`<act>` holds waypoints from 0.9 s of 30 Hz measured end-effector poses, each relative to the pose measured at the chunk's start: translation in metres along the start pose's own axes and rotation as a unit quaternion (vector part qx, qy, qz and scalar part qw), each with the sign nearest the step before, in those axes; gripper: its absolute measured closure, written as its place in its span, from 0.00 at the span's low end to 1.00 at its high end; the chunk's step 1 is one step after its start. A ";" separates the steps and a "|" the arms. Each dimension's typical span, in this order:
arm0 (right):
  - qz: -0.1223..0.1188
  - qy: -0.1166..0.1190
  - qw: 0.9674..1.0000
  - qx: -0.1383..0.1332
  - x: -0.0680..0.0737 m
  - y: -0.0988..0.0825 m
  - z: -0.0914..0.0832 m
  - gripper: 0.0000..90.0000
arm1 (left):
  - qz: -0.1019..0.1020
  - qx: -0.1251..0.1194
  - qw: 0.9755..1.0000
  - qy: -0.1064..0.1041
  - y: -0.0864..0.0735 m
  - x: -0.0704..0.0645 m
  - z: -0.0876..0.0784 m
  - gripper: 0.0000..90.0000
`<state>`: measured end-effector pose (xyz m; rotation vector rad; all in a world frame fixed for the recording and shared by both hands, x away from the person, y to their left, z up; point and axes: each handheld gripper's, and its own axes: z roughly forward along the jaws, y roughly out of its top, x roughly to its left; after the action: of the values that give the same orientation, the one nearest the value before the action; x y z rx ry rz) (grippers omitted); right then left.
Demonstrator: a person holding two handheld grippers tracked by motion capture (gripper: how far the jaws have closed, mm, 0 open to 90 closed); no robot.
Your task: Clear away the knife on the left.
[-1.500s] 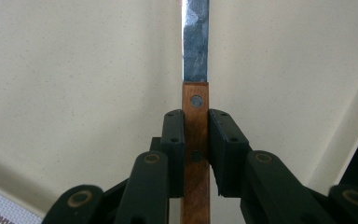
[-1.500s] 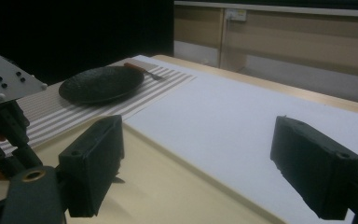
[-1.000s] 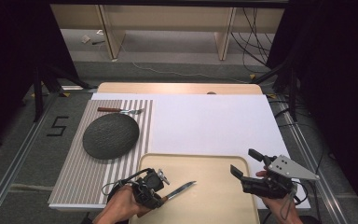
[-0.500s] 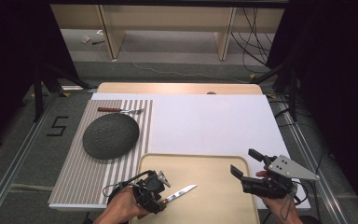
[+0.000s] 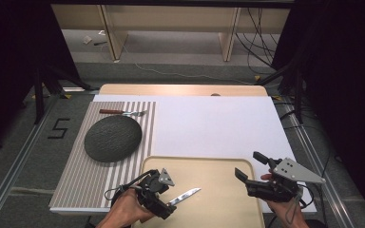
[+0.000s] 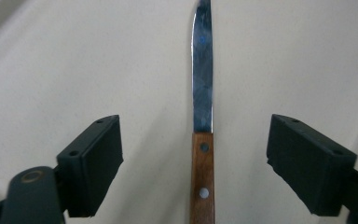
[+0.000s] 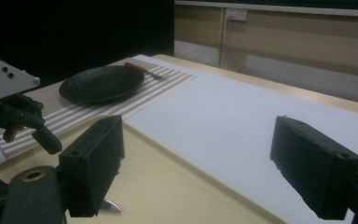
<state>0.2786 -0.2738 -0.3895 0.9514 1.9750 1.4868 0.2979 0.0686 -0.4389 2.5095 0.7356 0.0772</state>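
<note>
Left gripper view: jaws spread wide either side of a knife [image 6: 202, 140] on the tray [image 6: 98, 70], touching neither.

The knife's wooden handle runs off the bottom edge and its blade tip is cut off at the top. In the high view the left gripper [image 5: 164, 202] hides that handle; the blade pokes out over the tray. The right gripper [image 5: 249, 168] hangs open and empty over the tray's right rim. Beyond, on a striped mat [image 5: 76, 180], lie a dark plate [image 5: 112, 138] and a fork [image 5: 122, 112], its tines hard to make out.
</note>
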 end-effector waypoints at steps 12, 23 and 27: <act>-0.001 0.000 1.000 0.002 0.000 0.000 0.000 0.20 | 0.033 0.009 0.999 -0.009 0.010 -0.008 0.007 0.68; -0.001 0.000 1.000 0.001 0.000 0.000 0.000 0.20 | 0.051 0.041 0.998 -0.020 0.018 -0.011 0.022 0.94; -0.001 0.000 1.000 0.002 0.000 0.000 0.000 0.20 | 0.057 0.049 0.997 -0.025 0.021 -0.013 0.027 0.98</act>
<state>0.2785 -0.2739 -0.3895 0.9503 1.9796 1.4824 0.3025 0.0342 -0.4509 2.6349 0.5885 0.0198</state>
